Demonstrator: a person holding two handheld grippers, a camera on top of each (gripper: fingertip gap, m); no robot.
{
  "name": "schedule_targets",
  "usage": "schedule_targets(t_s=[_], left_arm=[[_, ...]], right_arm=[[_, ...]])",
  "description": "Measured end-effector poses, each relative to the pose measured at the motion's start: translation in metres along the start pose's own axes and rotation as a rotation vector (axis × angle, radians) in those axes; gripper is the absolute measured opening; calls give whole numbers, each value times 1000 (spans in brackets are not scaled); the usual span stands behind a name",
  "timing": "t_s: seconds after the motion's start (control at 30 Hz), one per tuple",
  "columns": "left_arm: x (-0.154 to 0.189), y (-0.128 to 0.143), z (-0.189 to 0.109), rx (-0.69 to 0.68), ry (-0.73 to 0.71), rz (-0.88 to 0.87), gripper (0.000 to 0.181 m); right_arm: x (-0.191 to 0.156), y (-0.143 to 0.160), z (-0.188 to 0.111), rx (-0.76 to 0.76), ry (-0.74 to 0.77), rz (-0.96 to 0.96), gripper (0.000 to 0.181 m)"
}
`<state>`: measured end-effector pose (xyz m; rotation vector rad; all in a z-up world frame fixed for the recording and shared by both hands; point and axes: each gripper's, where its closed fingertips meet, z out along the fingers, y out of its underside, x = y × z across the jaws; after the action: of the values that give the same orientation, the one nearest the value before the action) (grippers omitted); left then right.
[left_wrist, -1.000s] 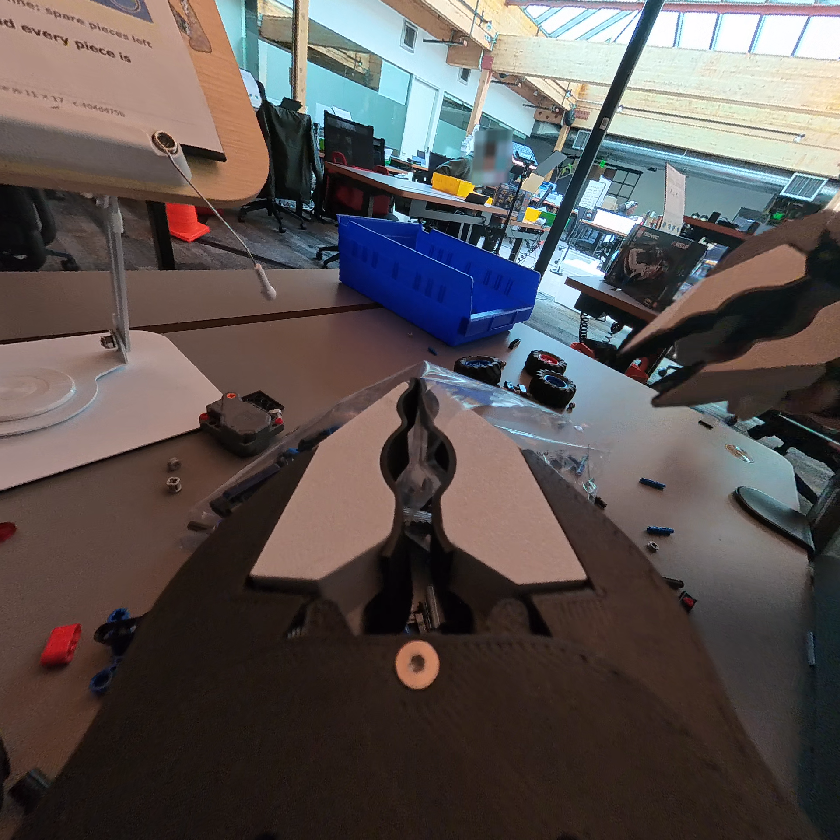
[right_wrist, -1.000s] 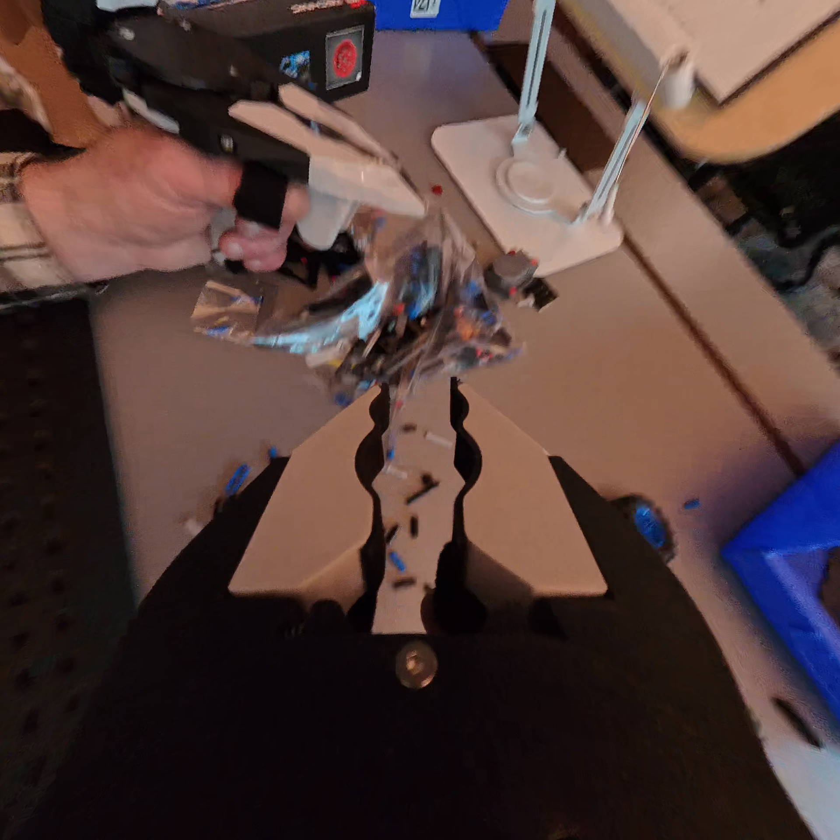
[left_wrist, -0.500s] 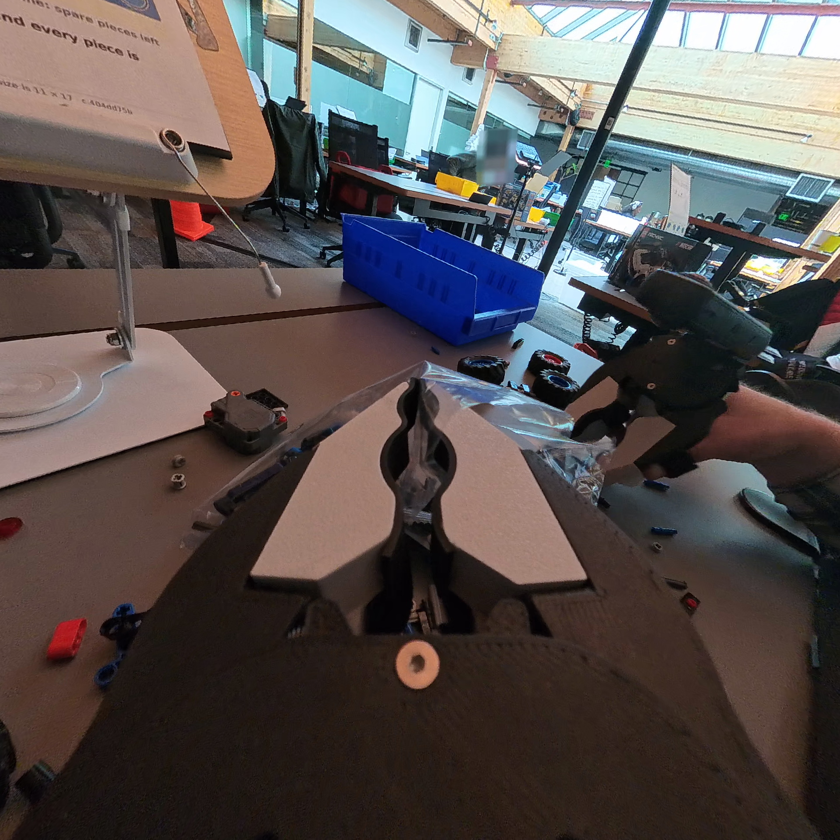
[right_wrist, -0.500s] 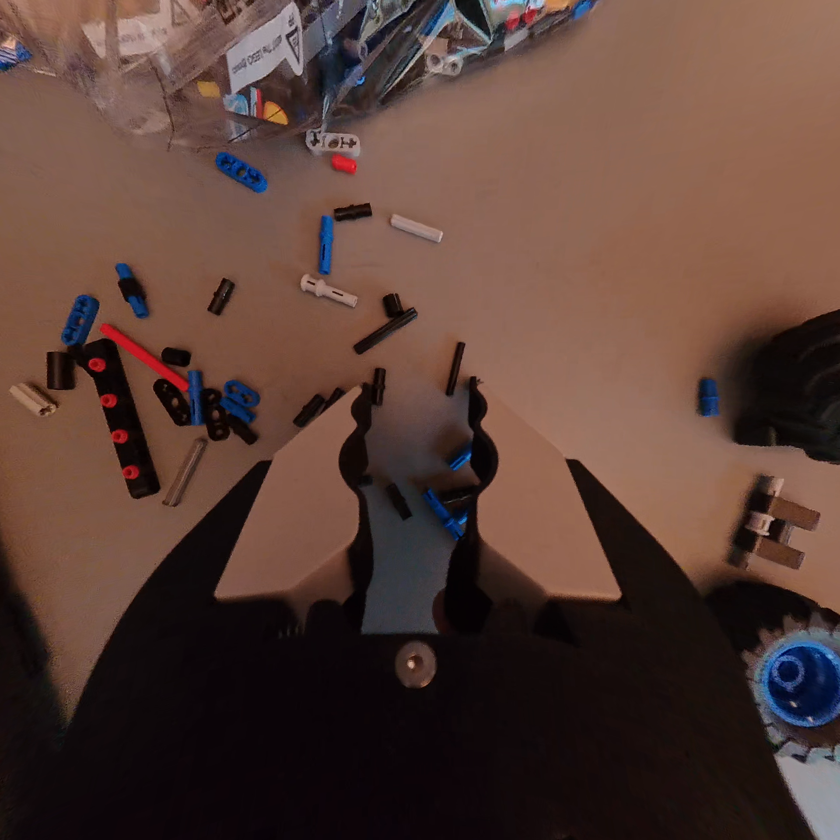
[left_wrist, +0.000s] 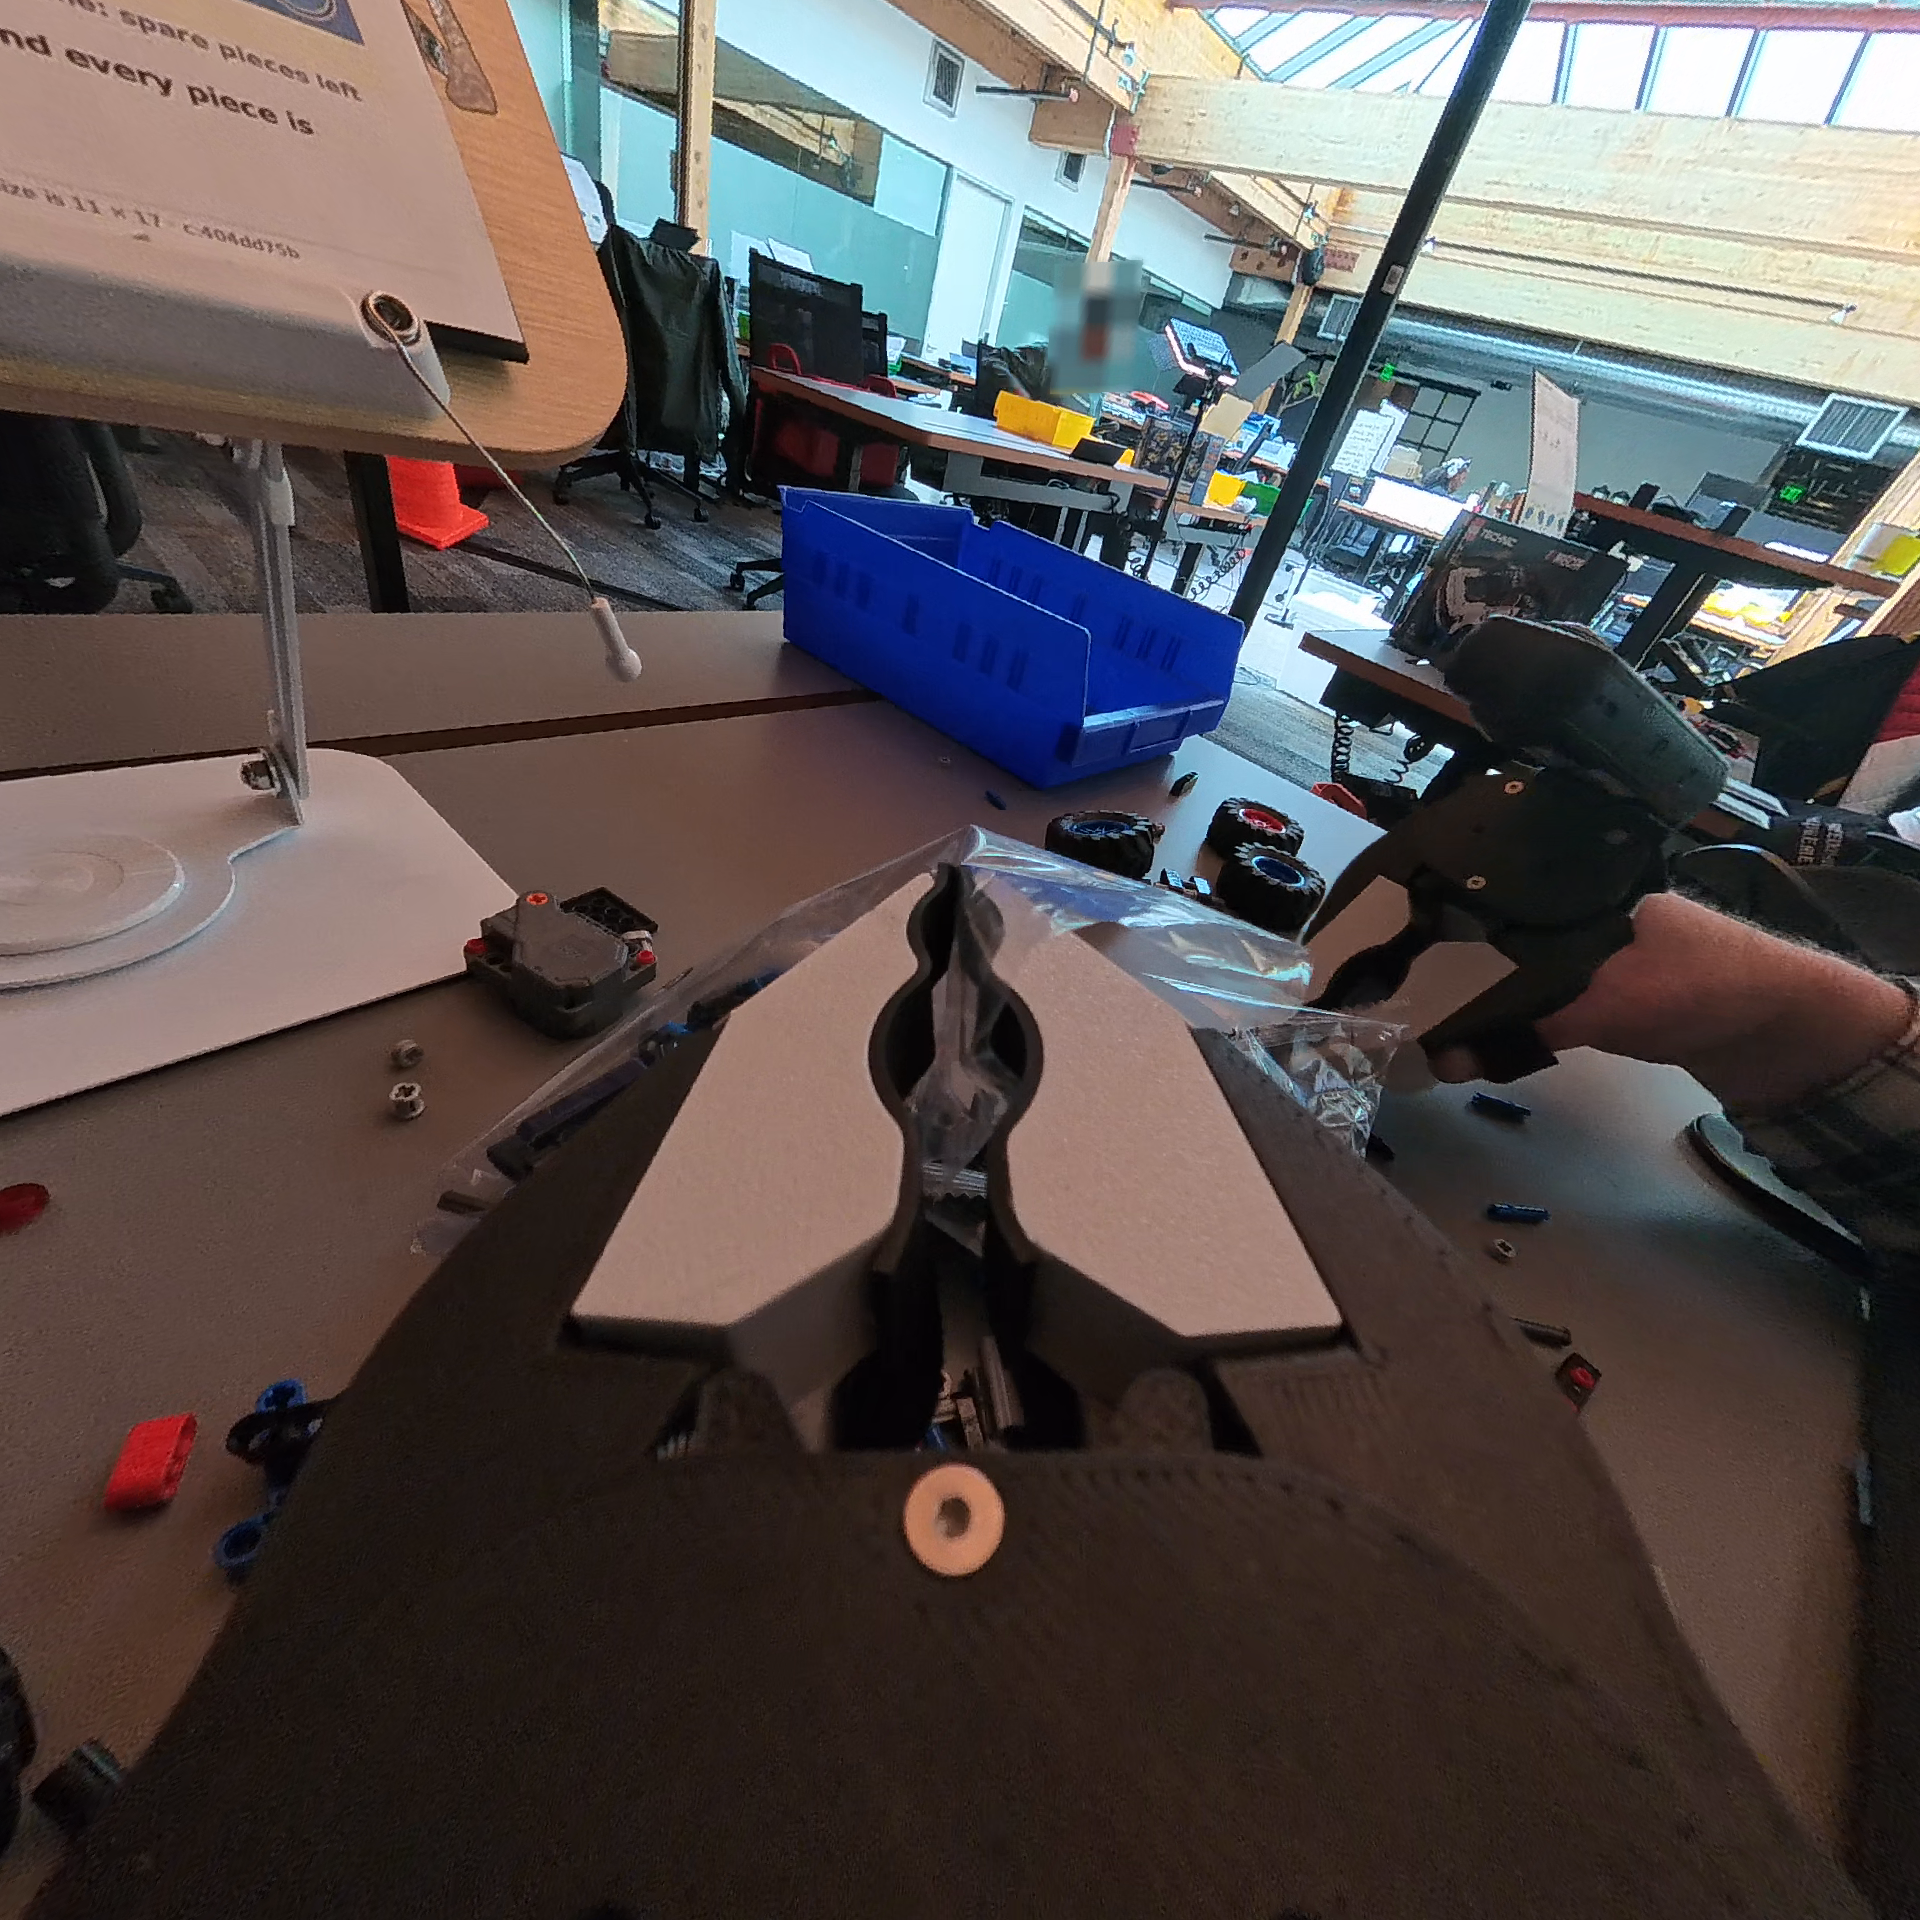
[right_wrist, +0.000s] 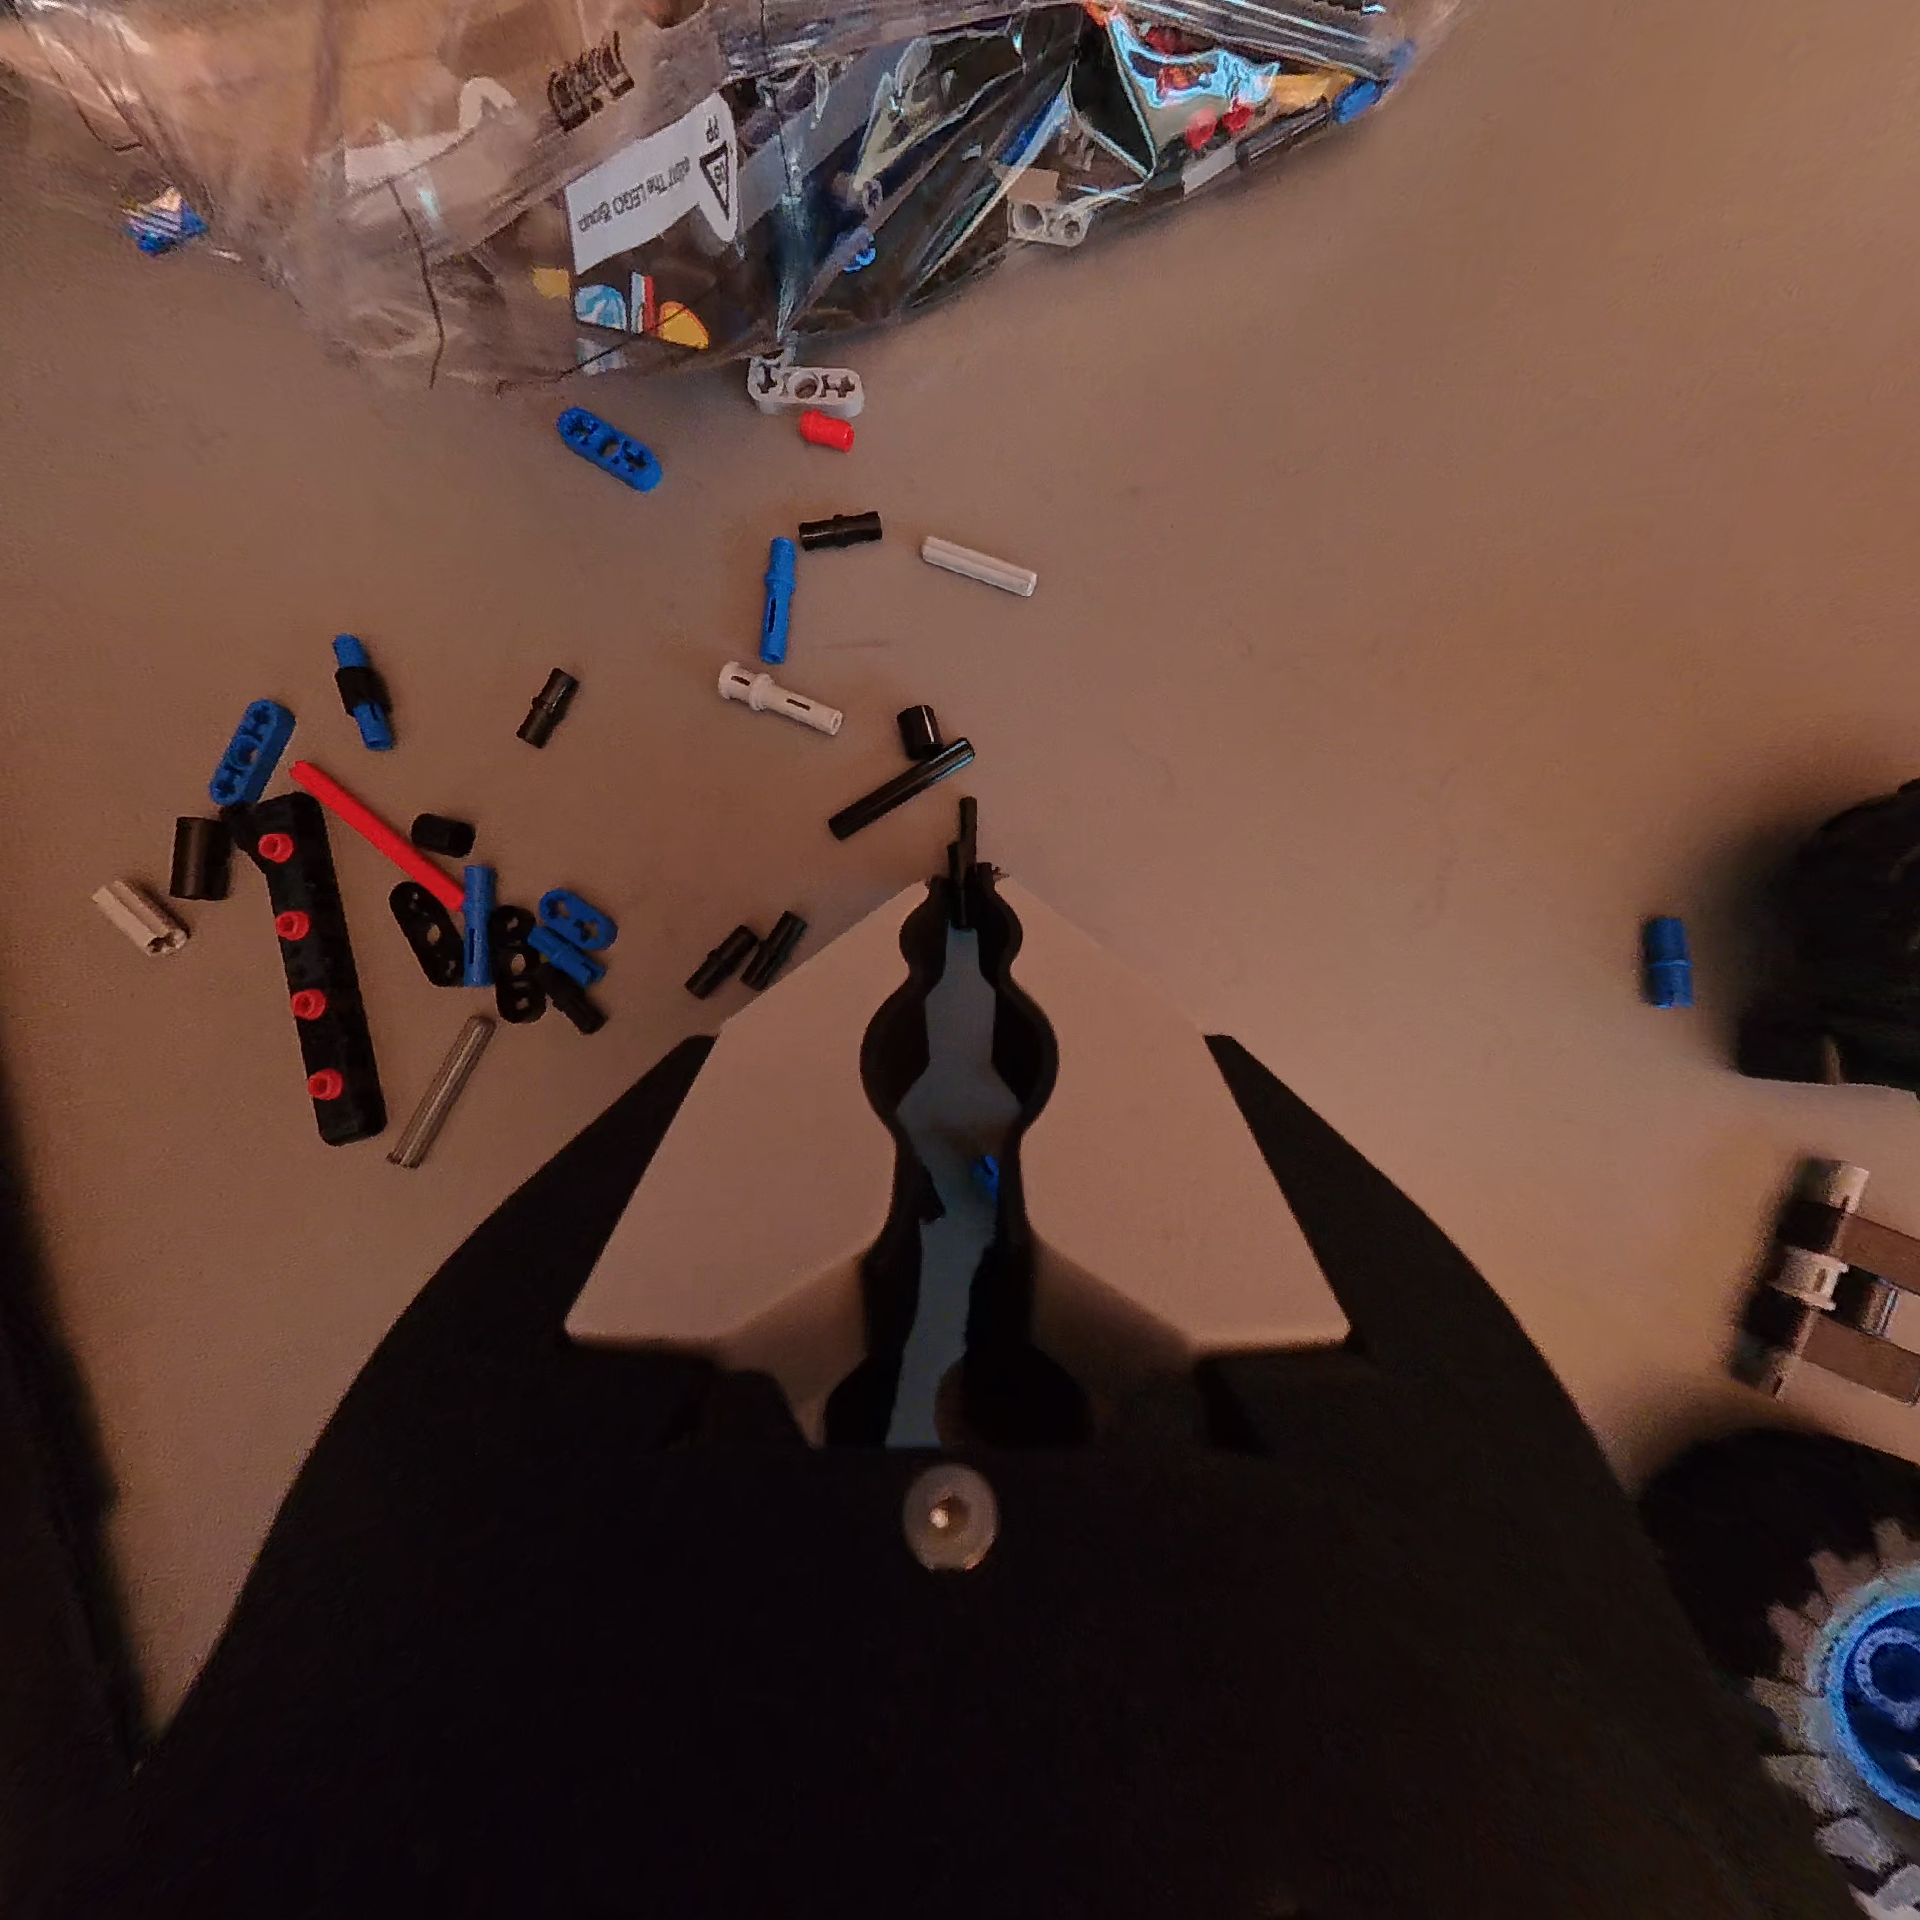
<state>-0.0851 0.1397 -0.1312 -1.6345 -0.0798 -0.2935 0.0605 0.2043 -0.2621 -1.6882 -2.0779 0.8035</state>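
My left gripper (left_wrist: 954, 885) is shut on the top edge of a clear plastic bag (left_wrist: 1153, 930) of small building pieces and holds it up over the grey table (left_wrist: 727, 790). The bag also shows at the top of the right wrist view (right_wrist: 727, 156). My right gripper (right_wrist: 964, 891) points down at the table and is shut on a thin black pin (right_wrist: 967, 836), which sticks out past its fingertips. In the left wrist view the right gripper (left_wrist: 1351, 987) sits low beside the bag's right end, with a hand behind it.
Several loose blue, black, red and white pieces (right_wrist: 416, 914) lie left of and ahead of the right gripper. Toy wheels (left_wrist: 1101, 842) (right_wrist: 1870, 1683), a blue bin (left_wrist: 997, 634), a grey block (left_wrist: 561, 956) and a white stand base (left_wrist: 156, 904) are on the table. One gripper's finger ends stand about 20 cm off the other's.
My right gripper came down from beside the bag to the table, opened wide over the loose pieces, then shut on the black pin. My left gripper kept hold of the bag.
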Motion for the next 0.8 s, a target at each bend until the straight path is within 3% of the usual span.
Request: schedule_targets(t_s=[0.2, 0.37, 0.47, 0.53, 0.57, 0.6, 0.67, 0.8], left_arm=[[0, 0, 0, 0, 0, 0, 0], [1, 0, 1, -2, 2, 4, 0], [1, 0, 0, -2, 1, 2, 0], [0, 1, 0, -2, 1, 0, 0], [0, 1, 0, -2, 3, -1, 0], [0, 1, 0, -1, 2, -1, 0], [0, 0, -1, 3, 1, -4, 0], [1, 0, 0, 1, 5, -1, 0]], right_arm=[[-10, -13, -19, 63, 18, -12, 3], [-66, -76, -55, 215, -47, -156, 3], [-96, -120, -49, 238, -62, -273, 2], [-94, -145, -32, 227, 11, -322, 3], [-86, -152, -22, 197, 71, -340, 12], [-82, -154, -12, 156, 88, -351, 23], [-81, -154, -4, 123, 83, -349, 27], [-68, -143, -33, 186, 138, -291, 21]])
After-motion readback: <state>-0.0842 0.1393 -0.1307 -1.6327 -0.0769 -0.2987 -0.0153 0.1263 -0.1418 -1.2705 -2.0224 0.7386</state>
